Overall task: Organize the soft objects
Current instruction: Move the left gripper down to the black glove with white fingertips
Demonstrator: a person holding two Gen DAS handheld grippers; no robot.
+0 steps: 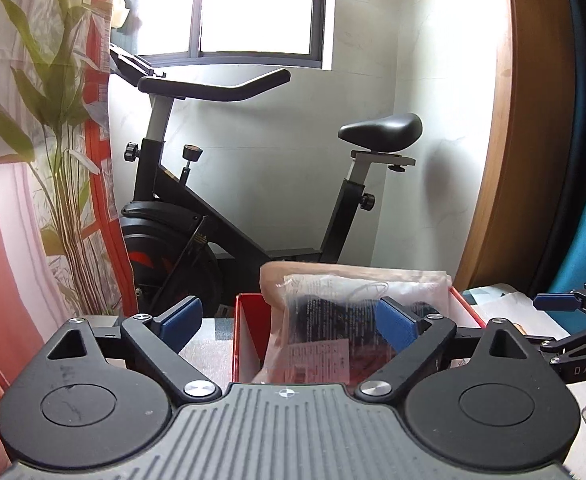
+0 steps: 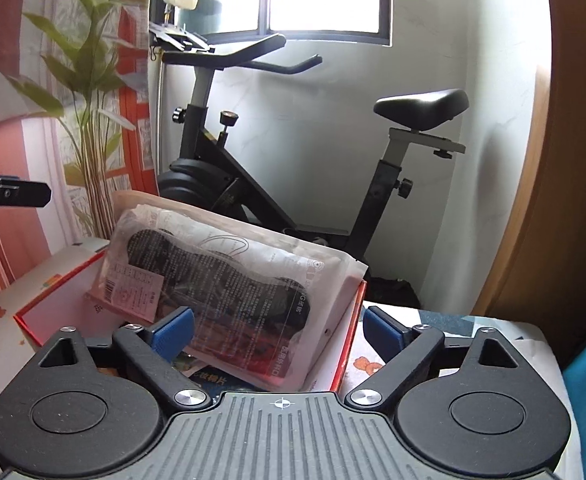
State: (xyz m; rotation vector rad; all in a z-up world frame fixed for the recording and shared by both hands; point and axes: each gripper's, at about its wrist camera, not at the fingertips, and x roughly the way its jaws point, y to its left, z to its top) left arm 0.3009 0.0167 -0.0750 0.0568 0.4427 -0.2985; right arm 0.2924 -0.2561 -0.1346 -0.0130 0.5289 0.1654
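A clear plastic packet (image 2: 229, 288) with dark stuff inside, small printed text and a pink barcode label was seen propped in the red box (image 2: 345, 344), tan packets stacked behind it. Its bottom was hidden by the gripper body, and the print couldn't really be read. It was leaned back, long axis slanting down toward the right. Both the left gripper (image 1: 293, 322) and right gripper (image 2: 279, 330) were spread wide, nothing gripped.

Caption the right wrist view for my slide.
Open right gripper facing plastic-wrapped packets leaning in a red box, exercise bike behind.
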